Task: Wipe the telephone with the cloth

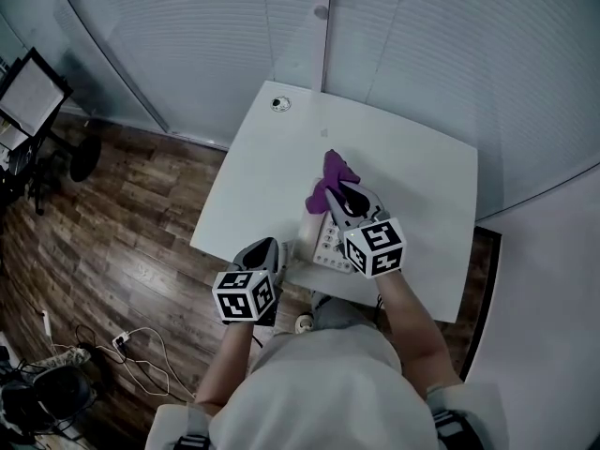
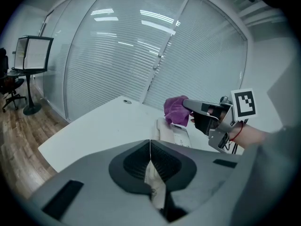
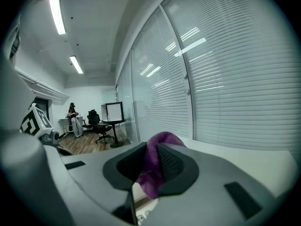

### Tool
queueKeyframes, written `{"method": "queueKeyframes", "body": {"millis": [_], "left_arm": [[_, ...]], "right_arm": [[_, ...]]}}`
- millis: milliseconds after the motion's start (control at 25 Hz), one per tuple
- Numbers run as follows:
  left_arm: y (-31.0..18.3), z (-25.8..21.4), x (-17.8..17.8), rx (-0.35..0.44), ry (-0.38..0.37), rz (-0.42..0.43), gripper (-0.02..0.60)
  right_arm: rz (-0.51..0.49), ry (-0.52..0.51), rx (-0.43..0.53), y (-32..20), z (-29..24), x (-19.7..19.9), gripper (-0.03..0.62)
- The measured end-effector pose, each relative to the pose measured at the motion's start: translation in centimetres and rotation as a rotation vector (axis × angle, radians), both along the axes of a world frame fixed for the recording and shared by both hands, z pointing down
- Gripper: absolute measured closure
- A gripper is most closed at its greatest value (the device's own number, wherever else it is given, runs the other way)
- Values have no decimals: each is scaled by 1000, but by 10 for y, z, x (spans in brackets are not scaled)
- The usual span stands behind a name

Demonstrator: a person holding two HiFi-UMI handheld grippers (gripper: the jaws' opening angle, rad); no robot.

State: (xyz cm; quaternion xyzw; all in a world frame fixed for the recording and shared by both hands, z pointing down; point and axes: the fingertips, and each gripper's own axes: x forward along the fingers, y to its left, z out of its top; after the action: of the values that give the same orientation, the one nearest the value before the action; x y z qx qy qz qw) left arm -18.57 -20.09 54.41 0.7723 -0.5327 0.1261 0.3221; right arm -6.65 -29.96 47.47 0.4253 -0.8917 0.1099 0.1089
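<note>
A pale telephone lies near the front edge of the white table. My right gripper is shut on a purple cloth over the phone's far end. In the right gripper view the cloth hangs between the closed jaws of that gripper, and the phone's keypad shows below. My left gripper hovers shut just left of the phone at the table's front edge. From the left gripper view, that gripper points at the telephone, the cloth and the right gripper.
A round cable grommet sits at the table's far left corner. Glass walls with blinds stand behind the table. On the wooden floor to the left are a screen on a stand and cables.
</note>
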Motion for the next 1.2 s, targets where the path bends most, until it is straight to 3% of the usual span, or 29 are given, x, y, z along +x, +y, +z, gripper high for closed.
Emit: {"method": "queueKeyframes", "body": {"millis": [800, 1200], "left_arm": [[-9, 11, 8, -29, -6, -3, 560], [-4, 11, 9, -34, -1, -10, 560]], "right_arm": [[-29, 125, -75, -34, 58, -17, 513], [-25, 124, -87, -28, 60, -17, 513]]}}
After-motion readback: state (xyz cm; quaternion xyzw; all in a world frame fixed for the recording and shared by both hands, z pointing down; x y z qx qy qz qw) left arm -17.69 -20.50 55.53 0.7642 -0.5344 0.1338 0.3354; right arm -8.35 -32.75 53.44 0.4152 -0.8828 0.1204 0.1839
